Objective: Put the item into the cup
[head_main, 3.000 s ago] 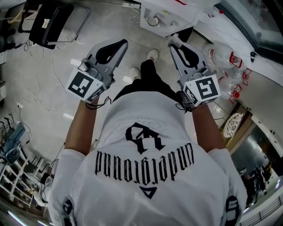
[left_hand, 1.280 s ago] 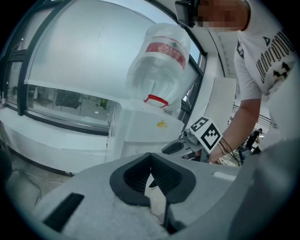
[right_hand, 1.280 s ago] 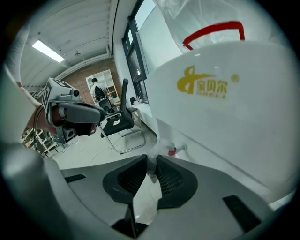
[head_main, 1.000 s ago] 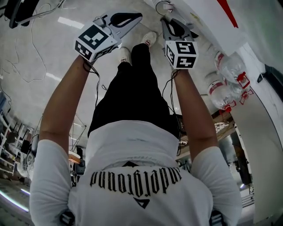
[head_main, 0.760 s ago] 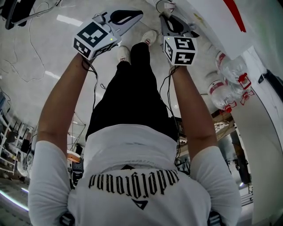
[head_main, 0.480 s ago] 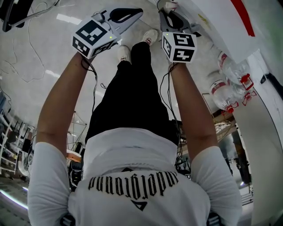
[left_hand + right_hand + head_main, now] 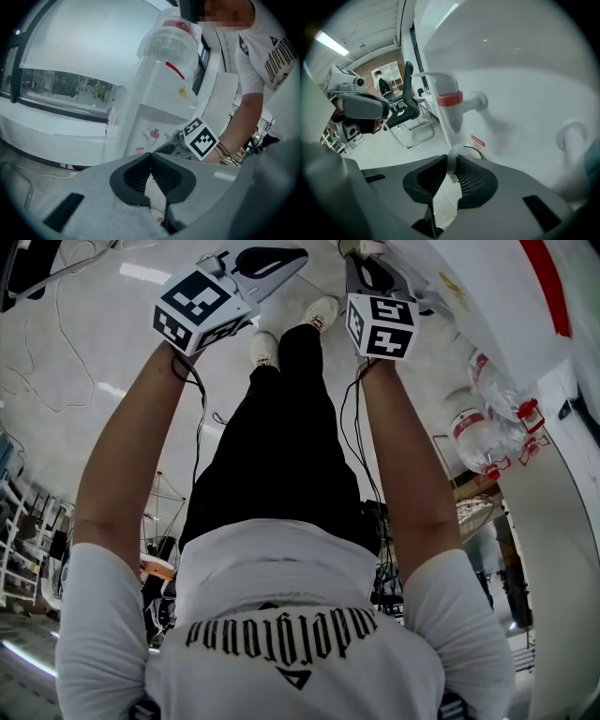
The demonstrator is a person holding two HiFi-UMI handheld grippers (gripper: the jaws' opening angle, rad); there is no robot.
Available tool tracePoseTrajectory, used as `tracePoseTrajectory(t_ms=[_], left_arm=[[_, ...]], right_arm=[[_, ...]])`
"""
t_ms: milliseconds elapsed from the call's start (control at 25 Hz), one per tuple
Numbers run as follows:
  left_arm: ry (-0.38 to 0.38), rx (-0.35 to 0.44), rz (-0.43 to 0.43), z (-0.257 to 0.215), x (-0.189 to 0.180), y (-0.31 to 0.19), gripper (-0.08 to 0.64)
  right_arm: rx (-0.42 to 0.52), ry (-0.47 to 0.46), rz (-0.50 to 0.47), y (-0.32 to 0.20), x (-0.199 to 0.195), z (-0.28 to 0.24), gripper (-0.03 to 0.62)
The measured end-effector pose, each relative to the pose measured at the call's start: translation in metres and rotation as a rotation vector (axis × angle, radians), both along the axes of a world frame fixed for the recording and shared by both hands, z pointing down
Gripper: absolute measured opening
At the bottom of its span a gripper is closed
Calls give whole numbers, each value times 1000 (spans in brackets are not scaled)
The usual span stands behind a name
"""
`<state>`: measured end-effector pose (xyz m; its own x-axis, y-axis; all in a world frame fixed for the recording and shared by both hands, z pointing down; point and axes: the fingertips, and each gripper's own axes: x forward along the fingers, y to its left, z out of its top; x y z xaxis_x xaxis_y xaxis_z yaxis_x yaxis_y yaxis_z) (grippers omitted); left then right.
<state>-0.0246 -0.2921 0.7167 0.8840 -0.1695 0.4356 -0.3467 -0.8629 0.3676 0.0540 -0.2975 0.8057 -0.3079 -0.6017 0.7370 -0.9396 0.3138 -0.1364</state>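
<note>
The left gripper (image 7: 298, 255) is shut tight with nothing in it. In front of it stands a water machine (image 7: 136, 117) with a big clear bottle (image 7: 171, 42) on top. I cannot tell what is in the bottle. The right gripper (image 7: 451, 161) pinches a small pale thing (image 7: 452, 169) right under the red tap (image 7: 450, 100). It may be the cup. More bottles (image 7: 473, 432) lie on the floor at the right. Both arms reach farther out than before.
</note>
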Motion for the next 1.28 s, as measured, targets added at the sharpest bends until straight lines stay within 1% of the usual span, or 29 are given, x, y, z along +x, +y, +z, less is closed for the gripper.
tracePoseTrajectory(t_ms=[120, 240, 680, 880, 1080, 1280], left_arm=[[-3, -4, -6, 6, 2, -2, 15], [-1, -8, -12, 10, 2, -2, 15], [1, -23, -12, 14, 1, 3, 15], [6, -26, -19, 11, -4, 5, 15], [17, -16, -22, 4, -5, 8, 15], [31, -23, -37, -11, -12, 19, 15]], right_arm=[[0, -2, 13, -5, 5, 8, 67], [-4, 14, 20, -8, 7, 14, 67], [-12, 41, 75, -15, 18, 22, 69], [-14, 49, 74, -11, 16, 22, 101], [-6, 44, 72, -8, 13, 16, 106], [7, 32, 23, 4, -2, 4, 106]])
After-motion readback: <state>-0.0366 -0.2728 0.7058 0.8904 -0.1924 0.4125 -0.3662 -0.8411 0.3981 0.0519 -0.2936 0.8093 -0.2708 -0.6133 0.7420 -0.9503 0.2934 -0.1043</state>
